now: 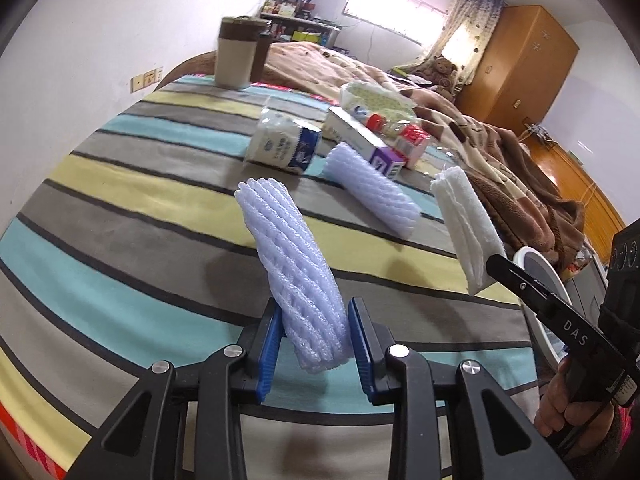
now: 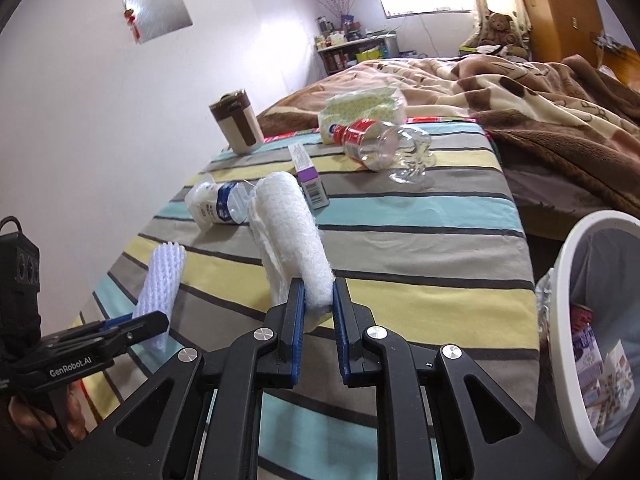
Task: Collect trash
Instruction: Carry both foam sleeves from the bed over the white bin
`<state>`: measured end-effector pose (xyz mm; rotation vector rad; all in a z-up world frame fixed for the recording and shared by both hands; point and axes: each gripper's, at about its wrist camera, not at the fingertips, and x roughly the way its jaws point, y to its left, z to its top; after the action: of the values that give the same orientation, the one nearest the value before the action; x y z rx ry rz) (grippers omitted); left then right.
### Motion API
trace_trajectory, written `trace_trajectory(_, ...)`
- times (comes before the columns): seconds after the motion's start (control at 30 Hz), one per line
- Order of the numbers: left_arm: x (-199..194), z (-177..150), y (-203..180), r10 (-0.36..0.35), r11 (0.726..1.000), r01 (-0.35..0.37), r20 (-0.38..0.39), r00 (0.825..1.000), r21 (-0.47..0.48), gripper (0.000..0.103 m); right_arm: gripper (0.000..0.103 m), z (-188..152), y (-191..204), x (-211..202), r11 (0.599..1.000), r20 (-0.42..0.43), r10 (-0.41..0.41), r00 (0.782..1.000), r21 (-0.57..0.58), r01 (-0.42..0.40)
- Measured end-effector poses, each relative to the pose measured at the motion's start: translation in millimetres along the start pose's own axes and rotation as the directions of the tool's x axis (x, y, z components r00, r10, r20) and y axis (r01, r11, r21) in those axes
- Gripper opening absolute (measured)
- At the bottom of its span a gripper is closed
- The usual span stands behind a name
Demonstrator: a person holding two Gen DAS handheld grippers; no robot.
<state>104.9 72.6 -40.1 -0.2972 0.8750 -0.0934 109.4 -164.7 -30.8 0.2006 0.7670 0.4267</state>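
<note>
My left gripper [image 1: 313,320] is shut on a pale lilac foam net sleeve [image 1: 292,264], lifted off the striped bedspread [image 1: 132,216]; the same sleeve [image 2: 160,284] shows at the left of the right wrist view. My right gripper [image 2: 319,300] is shut on a folded white cloth pad [image 2: 292,232], seen also as the white pad [image 1: 466,224] at the right of the left wrist view. Lying on the spread are a second foam sleeve [image 1: 372,192], a tissue pack [image 1: 280,144], a purple-ended box [image 1: 360,140] and a crushed clear bottle [image 2: 384,144].
A white bin [image 2: 568,280] with several wrappers inside stands off the bed's right edge. A brown-and-cream lidded cup [image 2: 238,128] stands upright at the far end of the spread. A brown blanket [image 2: 540,100] covers the bed beyond. A hand [image 1: 560,400] grips the right tool.
</note>
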Motion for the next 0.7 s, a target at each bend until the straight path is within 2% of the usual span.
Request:
trace_trajectory(0.37, -15, 7, -48, -0.062, 0.992, 0.058, 0.033, 0.997, 0.115, 0.034, 0.014, 2, -18, -40, 0.996, 0.098, -0.08, 0.992, 0.046, 0.076)
trace_trajectory(0.7, -18, 13, -105, -0.146, 0.966, 0.135, 0.037, 0.989, 0.22, 0.034, 0.014, 0, -39, -71, 0.983, 0.158, -0.165, 0.974, 0.108, 0.149)
